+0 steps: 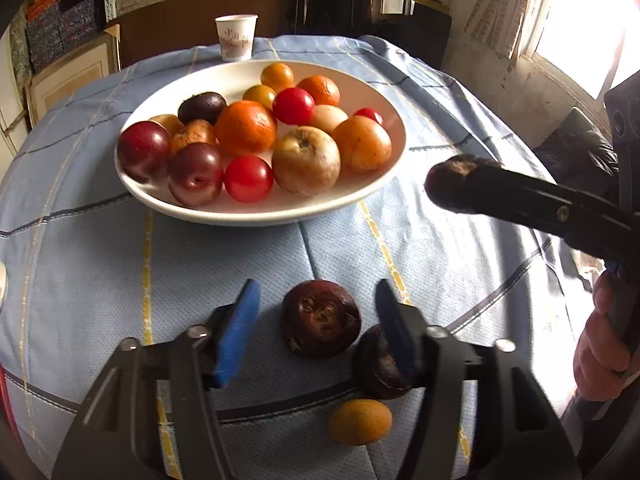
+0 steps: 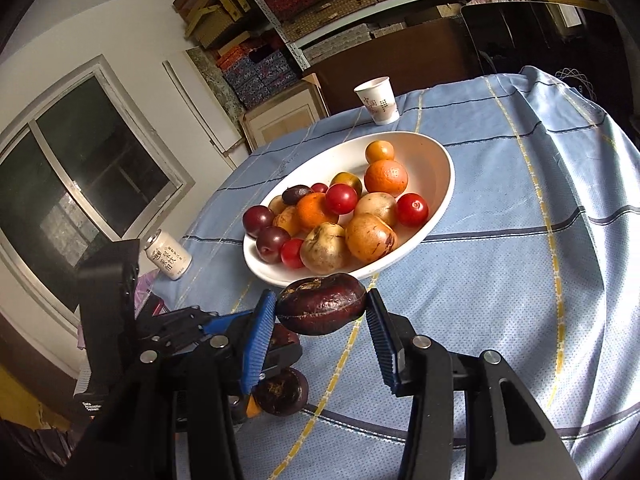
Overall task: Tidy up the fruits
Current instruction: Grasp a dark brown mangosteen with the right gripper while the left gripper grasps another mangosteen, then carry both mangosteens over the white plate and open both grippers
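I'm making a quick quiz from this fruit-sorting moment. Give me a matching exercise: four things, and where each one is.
Things:
1. paper cup
2. orange
3. dark brown fruit
4. small yellow-brown fruit

Places:
A. in the white plate
B. between the right hand-held gripper's pads
C. on the cloth, near the left hand-held gripper
D. on the cloth behind the plate

Pairs: 1-D, 2-A, 3-B, 4-C

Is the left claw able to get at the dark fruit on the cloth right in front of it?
Probably yes: the dark fruit sits between the left claw's open fingers, nothing above it, though a second dark fruit crowds one finger.
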A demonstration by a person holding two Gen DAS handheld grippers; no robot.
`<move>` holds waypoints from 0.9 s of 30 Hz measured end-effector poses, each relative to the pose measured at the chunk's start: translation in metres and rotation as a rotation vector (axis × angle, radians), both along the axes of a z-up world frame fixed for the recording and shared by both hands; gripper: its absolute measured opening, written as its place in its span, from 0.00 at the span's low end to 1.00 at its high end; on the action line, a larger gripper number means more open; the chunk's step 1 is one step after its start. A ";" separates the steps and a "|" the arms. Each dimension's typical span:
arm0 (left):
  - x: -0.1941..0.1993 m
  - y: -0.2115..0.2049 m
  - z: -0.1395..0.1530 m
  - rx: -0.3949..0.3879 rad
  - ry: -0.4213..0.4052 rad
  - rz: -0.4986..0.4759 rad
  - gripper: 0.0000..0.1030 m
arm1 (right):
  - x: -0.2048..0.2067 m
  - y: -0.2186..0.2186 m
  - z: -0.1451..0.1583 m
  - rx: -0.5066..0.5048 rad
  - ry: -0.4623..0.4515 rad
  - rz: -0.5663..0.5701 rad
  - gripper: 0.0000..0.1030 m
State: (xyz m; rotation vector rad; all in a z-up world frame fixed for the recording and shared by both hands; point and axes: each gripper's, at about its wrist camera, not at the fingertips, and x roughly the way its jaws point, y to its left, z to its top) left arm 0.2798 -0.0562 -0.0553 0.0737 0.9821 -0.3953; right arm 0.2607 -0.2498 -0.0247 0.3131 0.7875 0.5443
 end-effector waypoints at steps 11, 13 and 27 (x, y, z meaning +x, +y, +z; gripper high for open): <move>-0.003 0.000 -0.001 -0.006 0.013 0.005 0.40 | -0.003 -0.002 0.001 -0.004 -0.004 -0.005 0.46; -0.003 0.002 -0.001 -0.014 0.016 0.008 0.40 | -0.003 -0.002 0.001 -0.003 -0.004 -0.005 0.46; -0.014 0.012 0.027 -0.029 -0.105 0.027 0.39 | -0.004 -0.006 0.007 0.000 -0.053 -0.006 0.46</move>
